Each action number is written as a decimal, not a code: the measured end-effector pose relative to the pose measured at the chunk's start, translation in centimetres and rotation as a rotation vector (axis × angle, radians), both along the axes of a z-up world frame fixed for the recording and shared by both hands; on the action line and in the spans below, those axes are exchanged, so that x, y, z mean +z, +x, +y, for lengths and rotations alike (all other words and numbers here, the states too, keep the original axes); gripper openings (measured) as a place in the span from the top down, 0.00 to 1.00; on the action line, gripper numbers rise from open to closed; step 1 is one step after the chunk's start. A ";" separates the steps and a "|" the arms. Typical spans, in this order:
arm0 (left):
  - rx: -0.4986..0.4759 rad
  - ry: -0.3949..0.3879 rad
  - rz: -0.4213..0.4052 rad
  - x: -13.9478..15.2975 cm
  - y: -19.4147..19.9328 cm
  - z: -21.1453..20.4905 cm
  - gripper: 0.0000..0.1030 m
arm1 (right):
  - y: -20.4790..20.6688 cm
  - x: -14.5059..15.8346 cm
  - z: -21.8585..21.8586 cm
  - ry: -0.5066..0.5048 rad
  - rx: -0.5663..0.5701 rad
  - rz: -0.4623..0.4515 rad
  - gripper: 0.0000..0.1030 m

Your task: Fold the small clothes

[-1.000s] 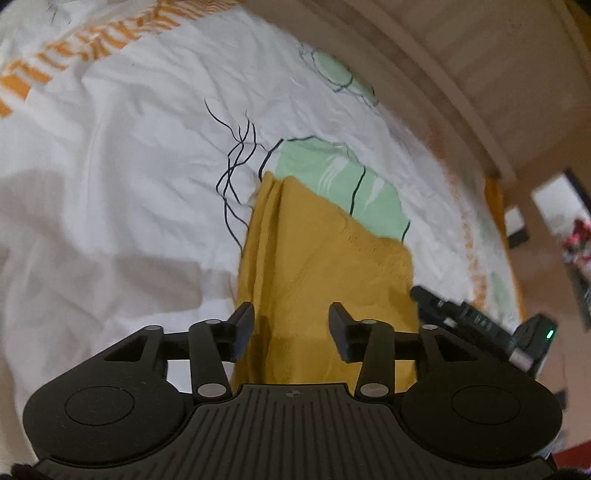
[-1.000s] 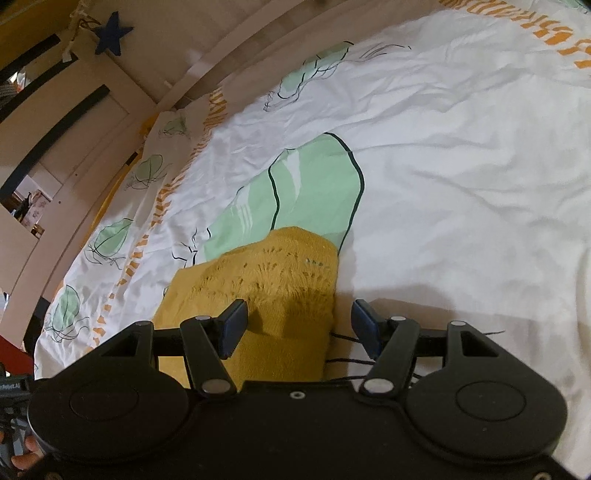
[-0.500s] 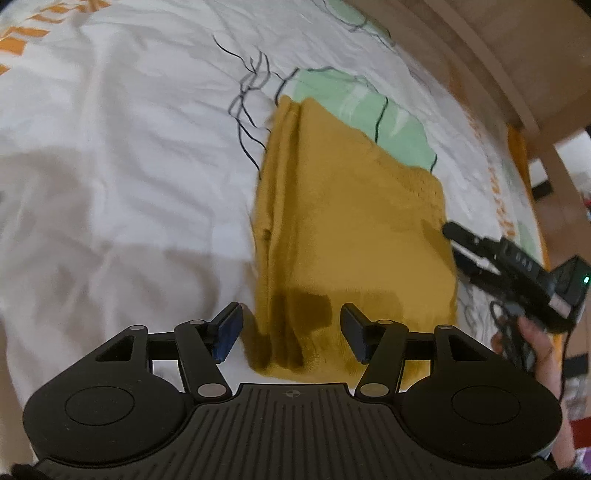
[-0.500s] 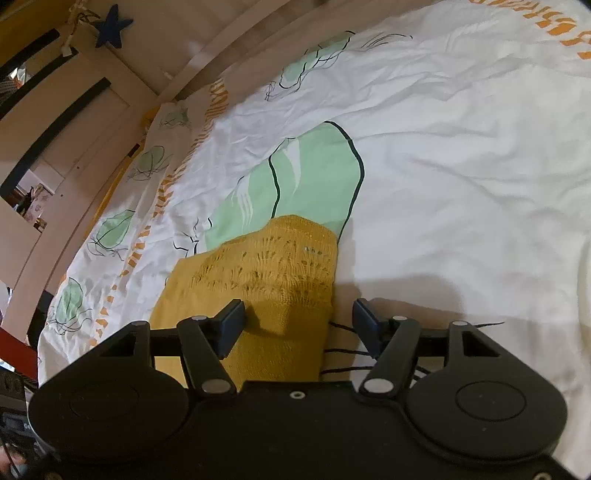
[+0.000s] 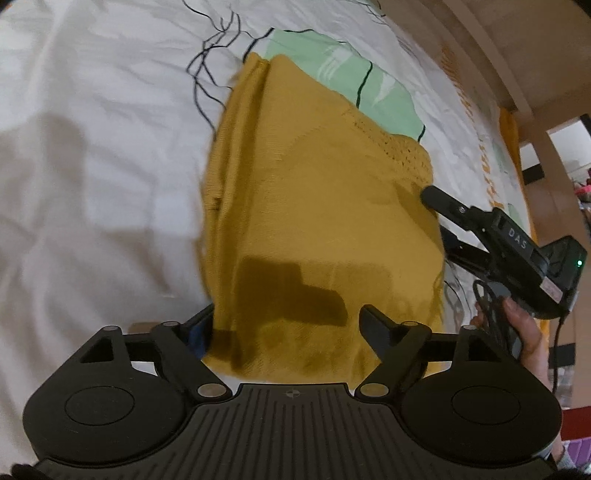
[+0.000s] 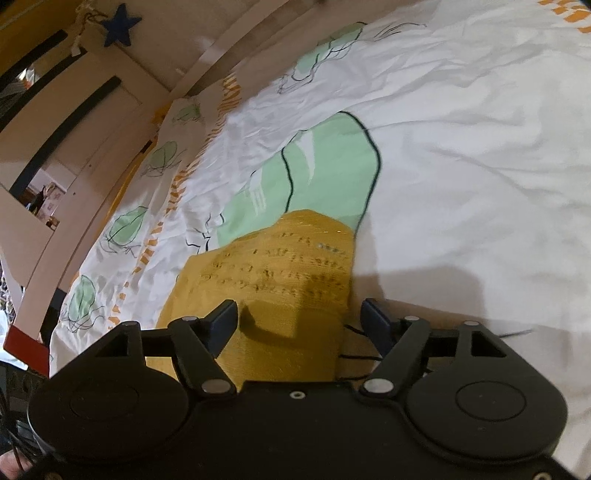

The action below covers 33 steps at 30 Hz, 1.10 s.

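A mustard-yellow knitted garment (image 5: 314,206) lies folded into a rough rectangle on the white bed sheet (image 5: 92,155). My left gripper (image 5: 288,325) is open, its jaws spread over the garment's near edge without closing on it. In the left wrist view my right gripper (image 5: 439,221) is at the garment's right edge, one finger (image 5: 436,195) on the cloth. In the right wrist view the right gripper (image 6: 299,321) is open above the garment (image 6: 280,273), which has an openwork band at its far edge.
The sheet (image 6: 461,147) carries green leaf prints (image 6: 325,173) and orange stripes. A wooden bed rail (image 5: 480,55) runs along the far side. A blue star (image 6: 120,27) hangs on the wooden frame at upper left in the right wrist view.
The left gripper has drawn back toward the garment's near edge and its jaws have spread wider. The right gripper has shifted slightly along the garment's side and stays open.
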<state>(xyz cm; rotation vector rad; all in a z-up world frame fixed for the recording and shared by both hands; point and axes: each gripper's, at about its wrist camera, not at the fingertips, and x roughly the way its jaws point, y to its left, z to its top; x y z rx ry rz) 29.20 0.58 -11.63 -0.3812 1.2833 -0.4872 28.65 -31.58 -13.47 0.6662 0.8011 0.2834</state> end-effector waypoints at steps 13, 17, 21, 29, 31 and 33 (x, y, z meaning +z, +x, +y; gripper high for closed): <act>-0.065 0.021 -0.078 0.5 0.4 -2.4 0.21 | 1.9 -0.6 1.3 0.065 0.053 -0.024 0.17; -0.107 0.093 -0.105 0.7 -0.1 -3.2 0.22 | 1.2 -0.7 0.2 0.099 0.054 -0.021 0.21; -0.151 0.170 -0.138 0.9 -0.6 -4.2 0.22 | 0.9 -0.9 0.0 0.109 0.046 -0.025 0.21; -0.151 0.184 -0.133 1.1 -0.8 -4.3 0.22 | 1.2 -0.6 0.7 0.078 0.050 -0.022 0.20; -0.146 0.176 -0.130 1.1 -0.5 -4.3 0.23 | 1.2 -0.6 0.8 0.078 0.051 -0.022 0.20; -0.143 0.182 -0.134 1.1 -0.5 -4.3 0.27 | 1.2 -0.6 0.8 0.073 0.052 -0.023 0.20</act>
